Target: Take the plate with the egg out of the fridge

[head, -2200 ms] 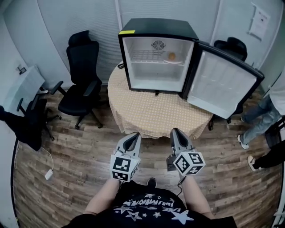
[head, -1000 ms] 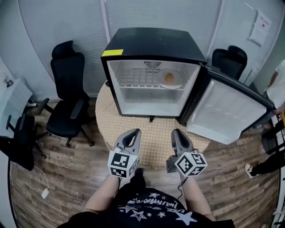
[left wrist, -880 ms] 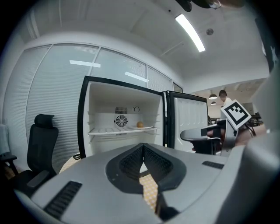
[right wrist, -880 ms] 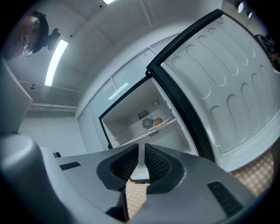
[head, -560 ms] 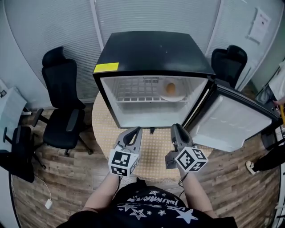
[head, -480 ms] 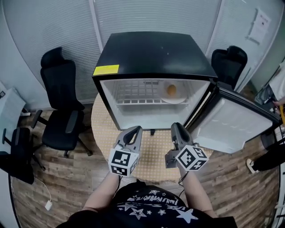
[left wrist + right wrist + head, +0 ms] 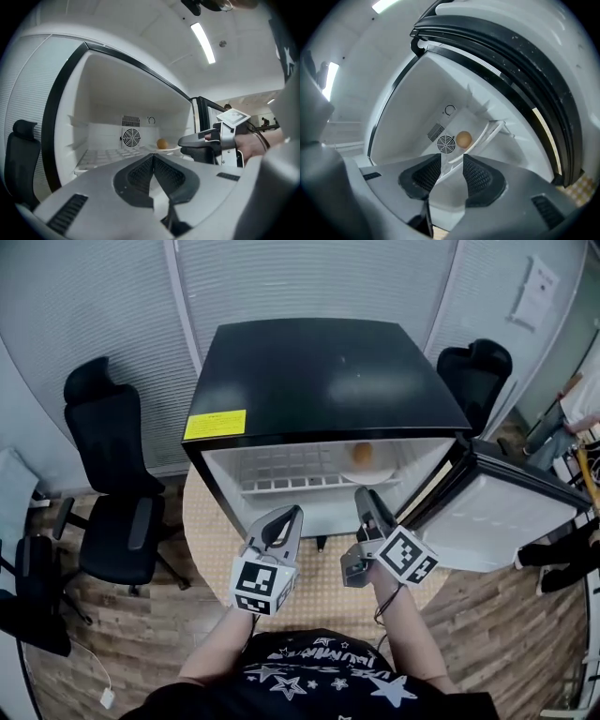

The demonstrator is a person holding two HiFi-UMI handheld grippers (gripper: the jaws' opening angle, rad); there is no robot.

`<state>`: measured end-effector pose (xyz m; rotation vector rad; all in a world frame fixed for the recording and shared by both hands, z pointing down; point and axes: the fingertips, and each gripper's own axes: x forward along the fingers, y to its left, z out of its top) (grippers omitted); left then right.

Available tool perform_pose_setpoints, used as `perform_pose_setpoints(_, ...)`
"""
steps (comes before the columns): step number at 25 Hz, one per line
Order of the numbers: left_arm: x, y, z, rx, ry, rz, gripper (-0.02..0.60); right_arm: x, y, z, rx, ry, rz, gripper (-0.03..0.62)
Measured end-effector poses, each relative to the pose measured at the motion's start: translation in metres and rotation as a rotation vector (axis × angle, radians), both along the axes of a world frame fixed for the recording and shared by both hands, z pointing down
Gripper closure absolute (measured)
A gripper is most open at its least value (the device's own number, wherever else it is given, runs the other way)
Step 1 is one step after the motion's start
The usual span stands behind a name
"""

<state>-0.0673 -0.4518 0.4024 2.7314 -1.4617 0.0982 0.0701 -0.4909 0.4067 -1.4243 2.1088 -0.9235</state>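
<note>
Right gripper [image 7: 451, 161], jaws opening with nothing between them, aimed at the plate [image 7: 479, 138] with egg [image 7: 463, 138] on the wire shelf [image 7: 281, 482], right side, inside the open fridge [image 7: 328, 371]; left gripper [image 7: 153, 158], jaws together, empty; step in hand, as judged: approach; next move calls for reaching in level and closing on the plate's near rim.

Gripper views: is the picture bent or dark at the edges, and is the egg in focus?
Left gripper view: strong fisheye, the fridge frame bows, corners are black, the ceiling light glares; the egg is small but clear. Right gripper view: same bending and black corners; the egg is sharp.
</note>
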Motion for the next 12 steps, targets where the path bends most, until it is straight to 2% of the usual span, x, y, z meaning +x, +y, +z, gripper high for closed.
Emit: perform_pose_setpoints(12, 0.002, -0.010, 0.017, -0.051, 0.021, 0.047, 0.574, 0.004, -0.021, 0.006, -0.078, -0.181, 0.056, 0.462)
